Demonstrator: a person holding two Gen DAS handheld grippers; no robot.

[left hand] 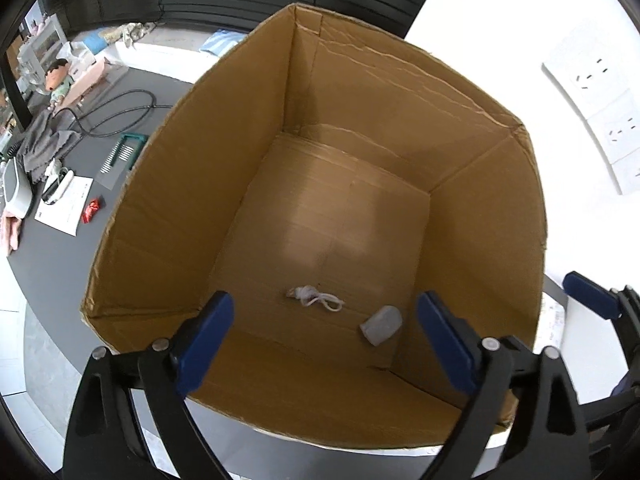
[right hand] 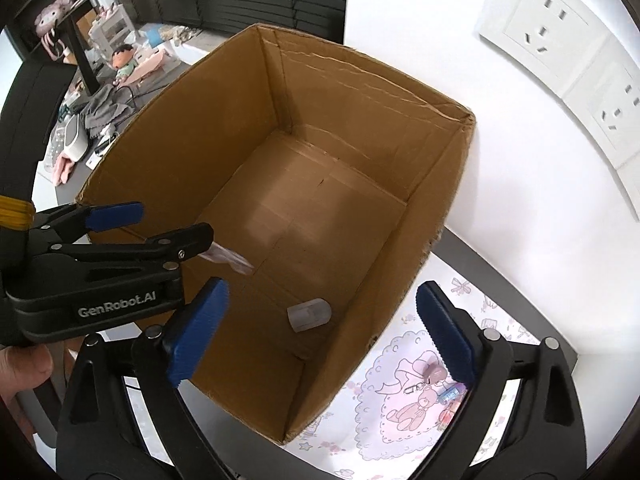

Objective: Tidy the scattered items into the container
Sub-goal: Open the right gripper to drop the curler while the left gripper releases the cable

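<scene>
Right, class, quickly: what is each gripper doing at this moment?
Left gripper: open, holding nothing, over the cardboard box.
Right gripper: open, holding nothing, over the box's near corner.

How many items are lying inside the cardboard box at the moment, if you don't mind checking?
2. A small white cord bundle lies mid-floor near the front; a grey rounded piece rests by the front right corner. The near wall of the cardboard box may hide more.
</scene>
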